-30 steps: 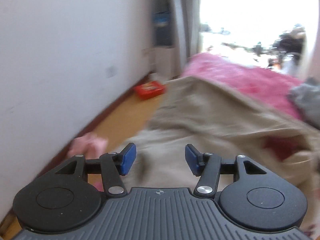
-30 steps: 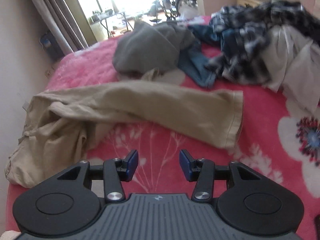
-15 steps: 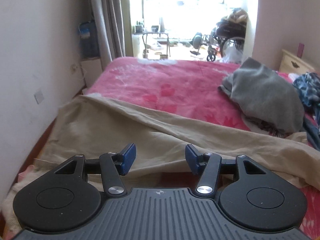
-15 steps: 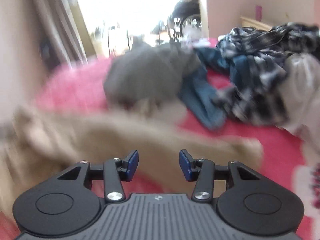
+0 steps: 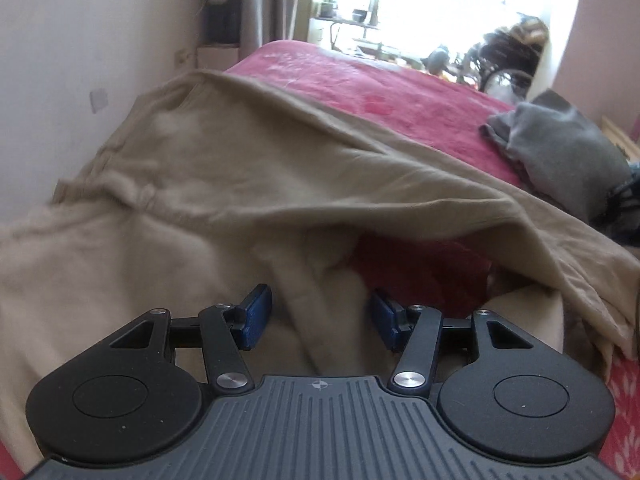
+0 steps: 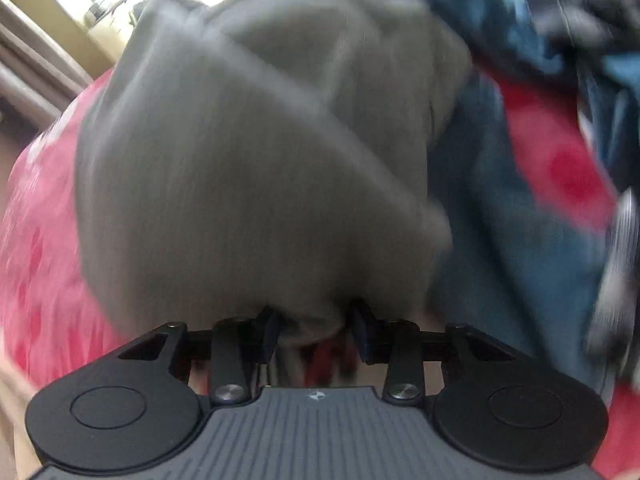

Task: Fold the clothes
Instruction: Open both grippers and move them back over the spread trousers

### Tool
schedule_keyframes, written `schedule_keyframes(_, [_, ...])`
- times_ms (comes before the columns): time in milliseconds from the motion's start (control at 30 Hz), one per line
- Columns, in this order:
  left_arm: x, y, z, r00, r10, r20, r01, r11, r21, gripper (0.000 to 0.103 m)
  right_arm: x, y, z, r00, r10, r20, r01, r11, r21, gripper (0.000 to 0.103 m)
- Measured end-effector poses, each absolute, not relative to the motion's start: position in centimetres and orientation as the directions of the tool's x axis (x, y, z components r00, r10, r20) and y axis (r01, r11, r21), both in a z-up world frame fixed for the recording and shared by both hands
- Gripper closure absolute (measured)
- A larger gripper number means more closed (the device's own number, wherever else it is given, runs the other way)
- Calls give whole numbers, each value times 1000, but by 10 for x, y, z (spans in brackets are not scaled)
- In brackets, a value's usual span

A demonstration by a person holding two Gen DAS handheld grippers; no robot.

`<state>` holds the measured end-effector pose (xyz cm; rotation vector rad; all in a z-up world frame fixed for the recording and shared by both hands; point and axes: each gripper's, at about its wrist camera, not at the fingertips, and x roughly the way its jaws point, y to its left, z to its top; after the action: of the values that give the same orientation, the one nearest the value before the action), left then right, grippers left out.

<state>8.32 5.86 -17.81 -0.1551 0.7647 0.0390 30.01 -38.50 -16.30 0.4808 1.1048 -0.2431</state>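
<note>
Crumpled beige trousers [image 5: 240, 184] lie across the pink bedspread [image 5: 400, 96], filling the left wrist view. My left gripper [image 5: 320, 320] hangs open just above them; a raised fold of beige cloth runs up between its blue pads [image 5: 256, 316] without being pinched. In the blurred right wrist view a heap of grey garment [image 6: 240, 160] fills the middle. My right gripper [image 6: 314, 334] is at its near edge, jaws closing, with a bunch of grey cloth between them. The same grey garment [image 5: 560, 148] shows at the far right of the left wrist view.
Blue jeans [image 6: 500, 240] and a dark plaid shirt [image 6: 580, 8] lie right of the grey heap. A wall [image 5: 80, 40] runs along the bed's left side, with a curtain [image 5: 272, 0] and a bright doorway beyond. A wheeled object [image 5: 512, 52] stands past the bed.
My left gripper has sunk closer over the beige trousers. My right gripper has swung fast from the trouser leg to the grey heap, and its jaws have narrowed around the grey edge.
</note>
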Motion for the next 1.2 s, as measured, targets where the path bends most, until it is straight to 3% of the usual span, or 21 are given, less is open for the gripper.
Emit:
schedule_keyframes(133, [81,63,-178,728,-31,-685,-80,988,-131,48,346,-391,-123,535,-93,-840,382,913,142,72])
schedule_keyframes(233, [86,65,-175,733,-47,-678,-64,989,-137,48,359,-391,-93,584,-172,-794,359,931,62,62])
schedule_keyframes(367, [88,68,-170,744,-85,-662,-33,986,-163,48,318,-381,-82,468,-136,-873,320,947,24,61])
schedule_keyframes(500, [82,71,-159,754,-127,-644,17,984,-175,48,222,-325,-43,595,-79,-800,78,996,-40,61])
schedule_keyframes(600, [76,74,-149,764,-151,-628,55,984,-170,48,153,-278,-30,632,60,-772,-144,989,-41,61])
schedule_keyframes(700, [75,72,-136,779,-173,-603,86,982,-171,48,105,-231,-41,594,130,-794,-338,936,-99,63])
schedule_keyframes(800, [83,62,-126,788,-206,-581,134,977,-165,48,70,-194,-75,578,82,-812,-467,849,-248,65])
schedule_keyframes(967, [104,32,-123,799,-230,-556,205,973,-108,48,42,-186,-134,640,-94,-762,-514,684,-517,68])
schedule_keyframes(1100, [124,13,-138,748,-202,-632,216,975,-56,48,36,-201,-157,664,-164,-729,-478,657,-583,72])
schedule_keyframes(1133, [127,9,-142,737,-193,-648,218,975,-42,48,36,-205,-159,672,-175,-719,-461,662,-592,74])
schedule_keyframes(1200, [130,5,-147,722,-171,-670,221,975,-11,48,36,-213,-160,689,-194,-698,-421,676,-604,92])
